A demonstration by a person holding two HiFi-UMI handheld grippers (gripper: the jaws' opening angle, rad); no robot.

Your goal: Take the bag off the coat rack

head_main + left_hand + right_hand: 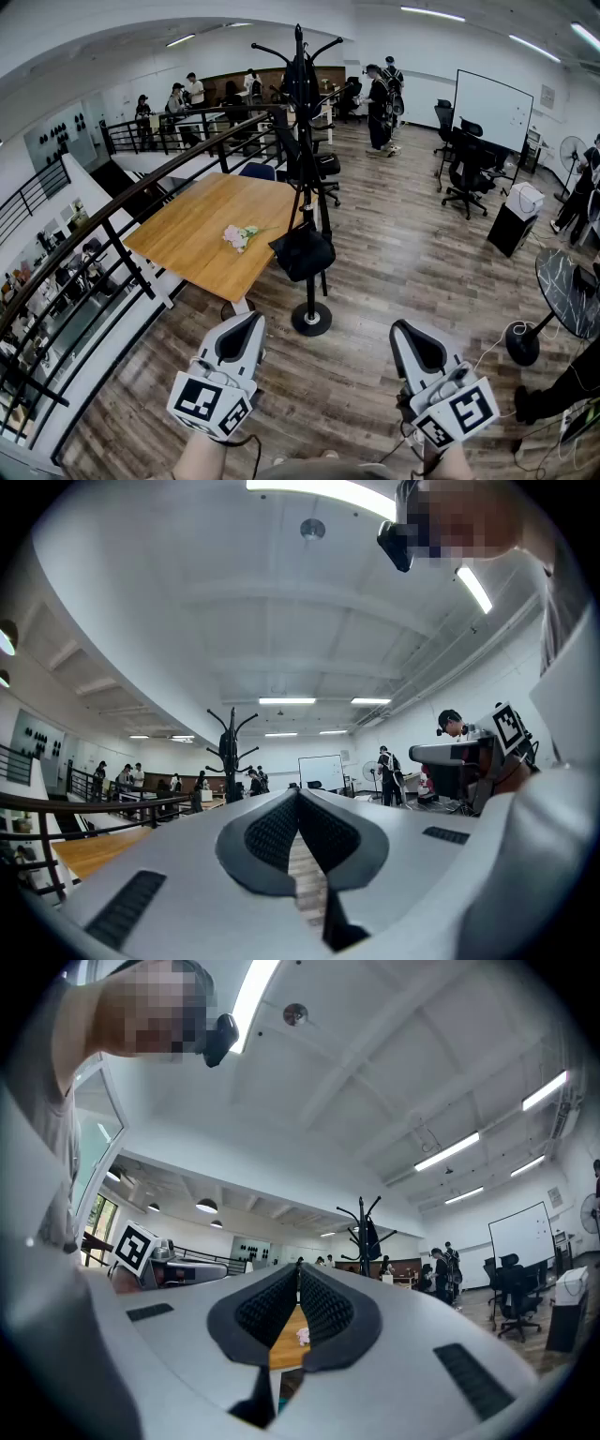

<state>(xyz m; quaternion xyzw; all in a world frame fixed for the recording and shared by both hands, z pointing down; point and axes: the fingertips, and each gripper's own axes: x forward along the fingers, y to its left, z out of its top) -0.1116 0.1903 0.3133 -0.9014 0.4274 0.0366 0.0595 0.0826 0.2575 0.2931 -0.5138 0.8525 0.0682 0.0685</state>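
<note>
Left tongs (pixel 246 328) and right tongs (pixel 410 337) are both held pressed together, nothing pinched. Bag (pixel 302 253) is hung low on coat rack (pixel 302 141), strap run vertically, ahead and well apart. Left tongs judged nearer.

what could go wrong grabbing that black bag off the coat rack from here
The black bag hangs low by its strap on the tall black coat rack; a sideways pull might tip the rack.
A swinging bag could sweep the pink flowers off the wooden table.
The left gripper and right gripper are both shut and must open first.
</note>
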